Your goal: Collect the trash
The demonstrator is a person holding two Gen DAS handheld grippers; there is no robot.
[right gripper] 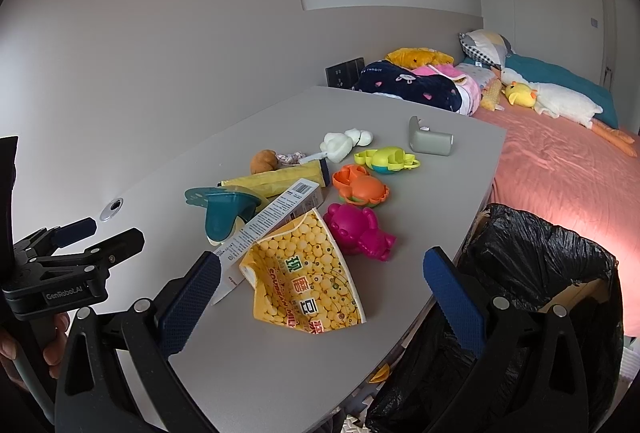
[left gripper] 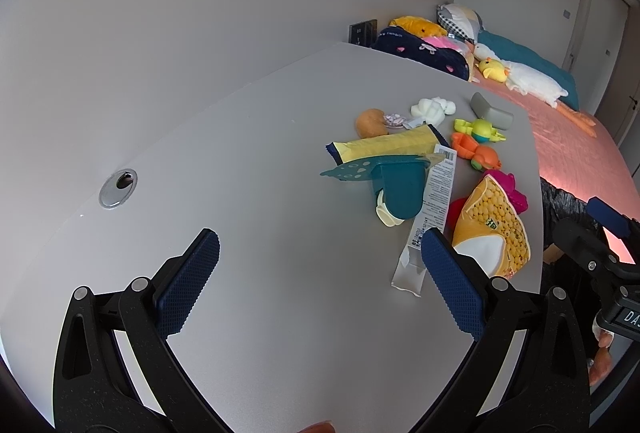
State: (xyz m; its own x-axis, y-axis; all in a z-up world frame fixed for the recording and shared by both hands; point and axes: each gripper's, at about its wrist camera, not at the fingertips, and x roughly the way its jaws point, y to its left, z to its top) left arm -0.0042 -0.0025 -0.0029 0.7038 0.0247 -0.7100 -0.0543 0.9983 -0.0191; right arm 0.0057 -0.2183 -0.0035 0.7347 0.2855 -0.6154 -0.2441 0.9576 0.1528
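Right wrist | right gripper (right gripper: 320, 269) splayed over soybean bag (right gripper: 308, 281) | left gripper (left gripper: 320, 253) released (empty)

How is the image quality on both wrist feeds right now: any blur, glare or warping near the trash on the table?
Left wrist view: sharp, soft even light, no glare on the table; strong fisheye bends its far edge, corners vignetted black. Right wrist view: also sharp; the yellow snack bag reads clearly, a pink glow falls on the bedspread, and the black bin bag shows small glints.
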